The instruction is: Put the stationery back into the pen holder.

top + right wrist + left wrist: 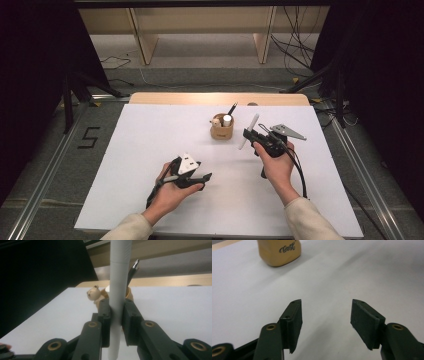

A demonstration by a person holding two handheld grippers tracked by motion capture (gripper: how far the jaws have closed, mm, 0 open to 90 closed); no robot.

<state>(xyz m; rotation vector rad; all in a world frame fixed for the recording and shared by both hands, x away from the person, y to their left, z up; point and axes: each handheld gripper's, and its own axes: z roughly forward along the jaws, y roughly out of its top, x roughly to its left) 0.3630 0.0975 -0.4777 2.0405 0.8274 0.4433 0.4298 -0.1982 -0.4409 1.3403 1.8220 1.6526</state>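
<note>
Jaws on my left gripper (326,323) stand wide apart with nothing between them, low over the white table sheet (150,150), nearest to me in the high view. It is idle, so the danger there is small: if I swing it forward carelessly it could knock the wooden pen holder (279,252), which sits ahead of it and looks light enough to slide or tip.

Farther out, my right gripper (117,315) is clamped on a white pen (119,277), which stands roughly upright between the pads and is pinched low on its barrel. Most of its length rises above the grip. That is my main worry: a smooth round barrel held by flat pads can pivot or slip down, especially if I tilt my wrist quickly. In the high view the pen (249,131) leans away from my right hand (276,162), just beside the holder (222,129) but apart from it.

Beyond the pen, the holder already carries a small bear figure (93,293), a black pen (132,271) and something white. I judge that I am either bringing this pen to the holder or taking it away; I cannot tell which. If it is going in, the opening is crowded, and a skewed tip could catch the rim or the black pen and topple the lot.
</note>
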